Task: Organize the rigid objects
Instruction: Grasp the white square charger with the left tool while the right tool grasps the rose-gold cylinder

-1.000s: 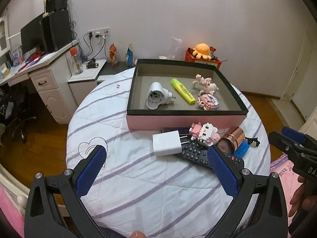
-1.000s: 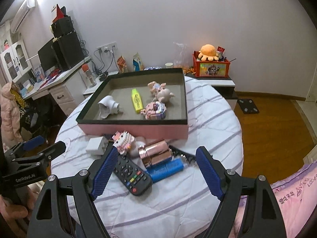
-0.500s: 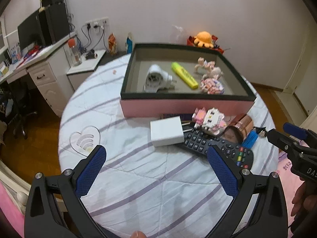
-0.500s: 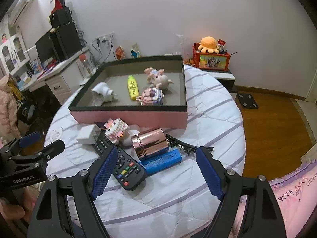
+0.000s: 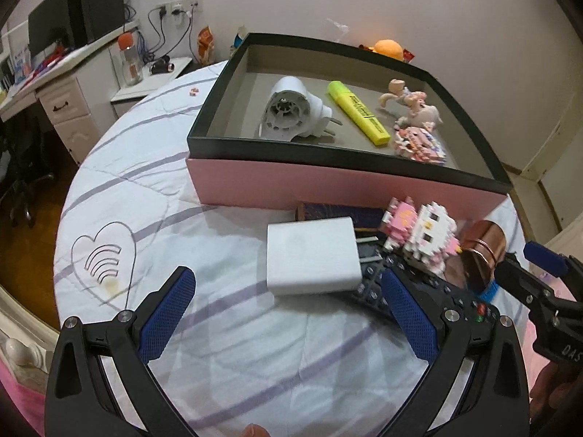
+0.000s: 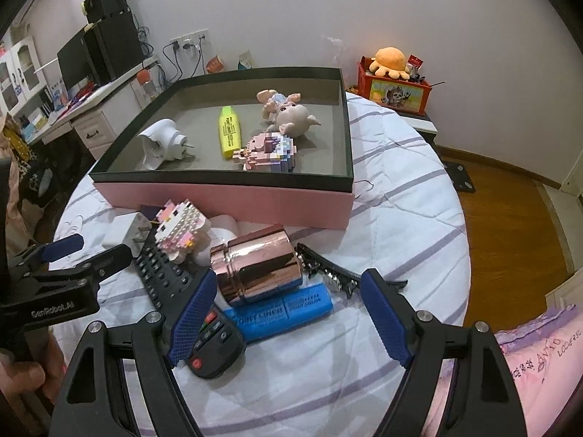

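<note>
A pink box with a dark rim (image 5: pixel 339 185) (image 6: pixel 222 196) holds a white plug, a yellow highlighter, a pig figure and a block toy. In front of it lie a white charger (image 5: pixel 311 255), a pink-white block toy (image 5: pixel 422 233) (image 6: pixel 180 229), a black remote (image 6: pixel 189 291), a copper cylinder (image 6: pixel 260 269) and a blue marker (image 6: pixel 284 313). My left gripper (image 5: pixel 288 309) is open, its fingers just short of the charger. My right gripper (image 6: pixel 288 313) is open, its fingers either side of the cylinder and marker.
A black hair clip (image 6: pixel 339 273) lies right of the cylinder. The round table has a striped white cloth (image 5: pixel 153 189). A desk with a monitor (image 5: pixel 54 54) stands at the far left, a red toy box (image 6: pixel 393 89) at the back right.
Both grippers have moved forward and down toward the loose objects. The left now frames the charger, the right the copper cylinder. Both stay open.
</note>
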### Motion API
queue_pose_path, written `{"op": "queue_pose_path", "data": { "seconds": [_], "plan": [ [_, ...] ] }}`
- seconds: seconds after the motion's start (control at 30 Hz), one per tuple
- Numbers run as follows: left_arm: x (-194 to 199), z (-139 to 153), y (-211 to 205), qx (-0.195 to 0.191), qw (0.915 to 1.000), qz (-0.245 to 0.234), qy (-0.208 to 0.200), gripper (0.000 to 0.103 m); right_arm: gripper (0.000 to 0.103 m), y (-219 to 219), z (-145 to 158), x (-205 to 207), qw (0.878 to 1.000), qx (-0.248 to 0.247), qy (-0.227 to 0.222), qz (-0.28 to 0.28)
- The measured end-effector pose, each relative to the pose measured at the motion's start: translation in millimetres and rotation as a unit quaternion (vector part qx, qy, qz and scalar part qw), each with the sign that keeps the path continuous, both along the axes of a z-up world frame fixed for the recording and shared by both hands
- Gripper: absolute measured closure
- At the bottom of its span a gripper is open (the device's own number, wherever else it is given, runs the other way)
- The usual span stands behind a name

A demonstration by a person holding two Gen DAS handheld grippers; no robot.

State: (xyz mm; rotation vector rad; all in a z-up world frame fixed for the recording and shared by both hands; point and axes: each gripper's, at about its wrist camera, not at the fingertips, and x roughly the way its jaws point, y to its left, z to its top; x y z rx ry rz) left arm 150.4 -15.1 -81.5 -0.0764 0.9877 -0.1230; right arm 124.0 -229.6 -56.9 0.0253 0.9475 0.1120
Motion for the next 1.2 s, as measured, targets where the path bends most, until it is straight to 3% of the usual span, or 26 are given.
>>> {"op": "queue_pose_path", "data": {
  "seconds": [0.47,0.57,0.6,0.63,1.2],
  "plan": [
    [16.5,-13.6,1.8,-0.021,0.9998,-0.001,0.001,0.001,0.021,13.4,-13.4,17.2,0.999,-0.004,0.018,0.037],
    [16.3,-11.5,0.0,-0.026,0.9996,-0.009,-0.006,0.013,0.023,14.7,-17.5,20.2,0.999,-0.004,0.018,0.04],
    [16.0,-10.4,-1.1,-0.02,0.9997,-0.011,-0.009,0.029,0.034,15.3,-18.8,21.0,0.999,-0.001,0.019,0.043],
    [16.0,-9.1,-1.3,-0.021,0.9996,-0.014,-0.011,0.039,0.043,15.9,-21.0,22.2,0.999,0.005,0.023,0.046],
    [-2.6,4.0,19.2,-0.029,0.9994,-0.011,-0.015,0.039,0.044,6.3,-6.6,10.4,0.999,0.029,0.005,0.038]
  ]
}}
